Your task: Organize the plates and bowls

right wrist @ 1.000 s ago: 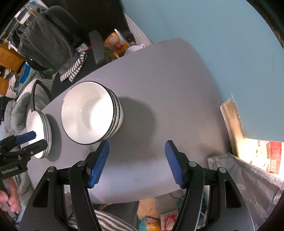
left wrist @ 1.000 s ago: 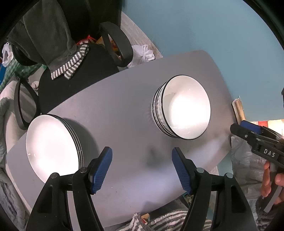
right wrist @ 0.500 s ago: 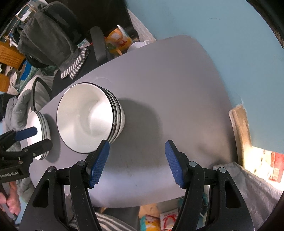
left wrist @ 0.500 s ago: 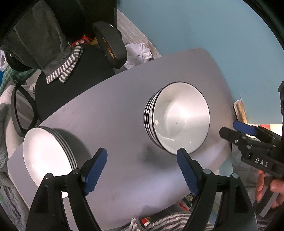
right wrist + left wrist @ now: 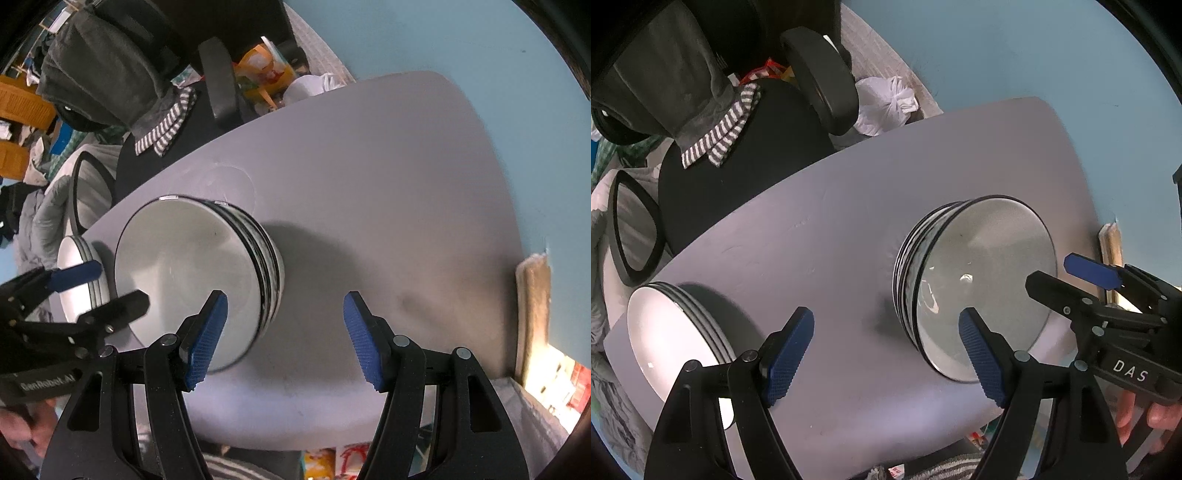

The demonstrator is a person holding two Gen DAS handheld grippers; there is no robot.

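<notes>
A stack of bowls sits on the gray table, out near the middle. A stack of plates sits well apart from it, close to the table's corner. Both stacks are white with thin black rims.

Two grippers hang over the table and both point down at it. The left gripper has its blue fingers wide apart, and there is nothing between them but bare table. The bowls lie just off to its right side, and one blue pad crosses in front of the near rim. The plates lie off to its left side. So this gripper is in the gap between the two stacks.

The right gripper has its fingers apart too, and they hold nothing. The bowls lie to its left, and its left finger is over the near rim of the top bowl.

I think the bowls come first, because both grippers are close to them. The right one looks a bit nearer to a grab, as one finger is already over the bowl's edge. The bowls are round, so any side of the rim works. I cannot tell if any finger touches a bowl yet.
</notes>
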